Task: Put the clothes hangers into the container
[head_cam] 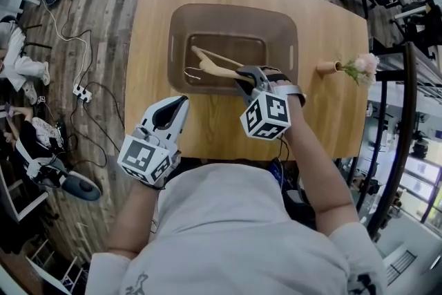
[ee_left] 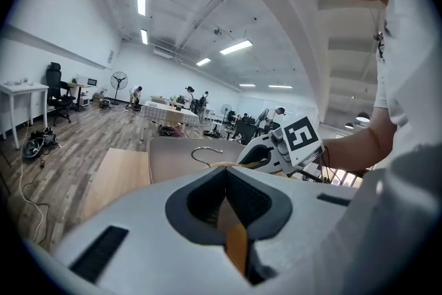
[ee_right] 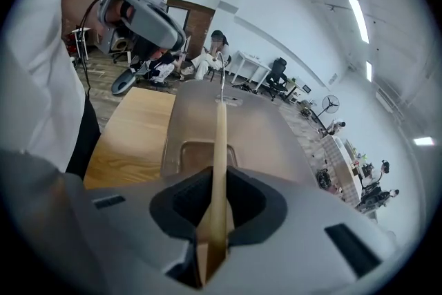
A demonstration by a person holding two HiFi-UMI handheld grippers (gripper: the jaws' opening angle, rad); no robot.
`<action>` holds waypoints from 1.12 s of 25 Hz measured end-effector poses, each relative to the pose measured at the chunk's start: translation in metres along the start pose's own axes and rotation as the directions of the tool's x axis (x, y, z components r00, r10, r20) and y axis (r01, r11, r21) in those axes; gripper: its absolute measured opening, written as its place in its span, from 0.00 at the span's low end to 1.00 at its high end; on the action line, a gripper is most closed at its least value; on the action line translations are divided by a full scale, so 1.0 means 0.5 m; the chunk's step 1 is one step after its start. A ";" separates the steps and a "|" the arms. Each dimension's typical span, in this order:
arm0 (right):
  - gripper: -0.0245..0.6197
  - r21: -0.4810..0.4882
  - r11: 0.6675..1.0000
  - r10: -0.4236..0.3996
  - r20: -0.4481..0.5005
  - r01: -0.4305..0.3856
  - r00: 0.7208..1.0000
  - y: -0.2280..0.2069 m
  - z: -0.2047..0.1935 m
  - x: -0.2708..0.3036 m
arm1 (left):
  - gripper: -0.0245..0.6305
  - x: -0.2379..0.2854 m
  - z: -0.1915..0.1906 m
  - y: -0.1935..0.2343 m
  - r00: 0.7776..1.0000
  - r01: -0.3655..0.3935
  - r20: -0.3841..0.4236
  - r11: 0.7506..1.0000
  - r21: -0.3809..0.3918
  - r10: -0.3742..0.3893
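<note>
A brown container (head_cam: pixel 235 12) stands in the middle of the wooden table (head_cam: pixel 324 117). A wooden hanger (head_cam: pixel 217 70) with a metal hook (head_cam: pixel 189 73) hangs tilted inside it. My right gripper (head_cam: pixel 245 79) is shut on the hanger's right end, over the container's near right side. In the right gripper view the hanger (ee_right: pixel 220 141) runs edge-on from between the jaws of my right gripper (ee_right: pixel 215 217) over the container (ee_right: pixel 197 117). My left gripper (head_cam: pixel 179 103) is at the table's front edge, left of the container, shut with nothing in it. From it the hook (ee_left: pixel 207 151) and right gripper (ee_left: pixel 266 152) show.
A small vase (head_cam: pixel 328 67) with a pink flower (head_cam: pixel 366 65) lies at the table's right side. Cables and a power strip (head_cam: pixel 81 92) are on the floor to the left. Chairs and a black frame (head_cam: pixel 397 114) stand to the right.
</note>
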State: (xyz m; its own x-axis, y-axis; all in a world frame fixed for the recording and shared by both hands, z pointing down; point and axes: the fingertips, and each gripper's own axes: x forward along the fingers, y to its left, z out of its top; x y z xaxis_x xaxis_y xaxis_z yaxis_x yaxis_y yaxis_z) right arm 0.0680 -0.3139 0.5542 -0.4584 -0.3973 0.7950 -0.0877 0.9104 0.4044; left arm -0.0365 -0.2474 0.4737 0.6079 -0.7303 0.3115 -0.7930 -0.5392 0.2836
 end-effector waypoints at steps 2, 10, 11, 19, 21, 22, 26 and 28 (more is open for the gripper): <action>0.13 -0.002 1.000 0.009 0.002 -0.009 1.000 0.005 0.002 0.012 | 0.05 0.002 -0.003 0.000 1.000 -0.003 -0.001 1.000 -0.005 0.003; 0.14 0.011 0.998 0.066 -0.022 -0.066 0.998 0.025 0.015 0.051 | 0.05 -0.011 -0.015 0.020 1.000 -0.018 -0.011 1.000 -0.021 0.018; 0.15 0.016 0.997 0.074 -0.026 -0.074 0.997 0.027 0.014 0.052 | 0.05 -0.012 -0.015 0.019 1.000 -0.019 -0.011 1.000 -0.022 0.018; 0.18 0.036 0.994 0.104 -0.055 -0.102 0.993 0.031 0.012 0.055 | 0.05 -0.028 -0.020 0.025 1.000 -0.019 -0.011 1.000 -0.025 0.018; 0.18 0.039 0.993 0.110 -0.064 -0.107 0.992 0.034 0.011 0.053 | 0.05 -0.032 -0.021 0.023 1.000 -0.014 -0.011 1.000 -0.025 0.013; 0.18 0.044 0.993 0.115 -0.066 -0.112 0.991 0.035 0.012 0.052 | 0.05 -0.034 -0.021 0.022 1.000 -0.011 -0.011 1.000 -0.025 0.010; 0.23 0.065 0.990 0.129 -0.078 -0.124 0.989 0.033 0.011 0.041 | 0.05 -0.042 -0.022 0.019 1.000 0.002 -0.008 1.000 -0.022 -0.002; 0.23 0.070 0.991 0.118 -0.085 -0.112 0.989 0.030 0.010 0.034 | 0.05 -0.049 -0.020 0.019 1.000 0.007 -0.005 1.000 -0.018 -0.007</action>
State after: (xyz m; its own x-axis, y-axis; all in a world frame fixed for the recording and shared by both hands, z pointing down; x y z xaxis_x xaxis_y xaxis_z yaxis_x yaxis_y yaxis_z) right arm 0.0543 -0.3066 0.5716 -0.3890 -0.2958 0.8725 -0.0974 0.9549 0.2804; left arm -0.0585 -0.2302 0.4777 0.6136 -0.7243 0.3143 -0.7880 -0.5364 0.3022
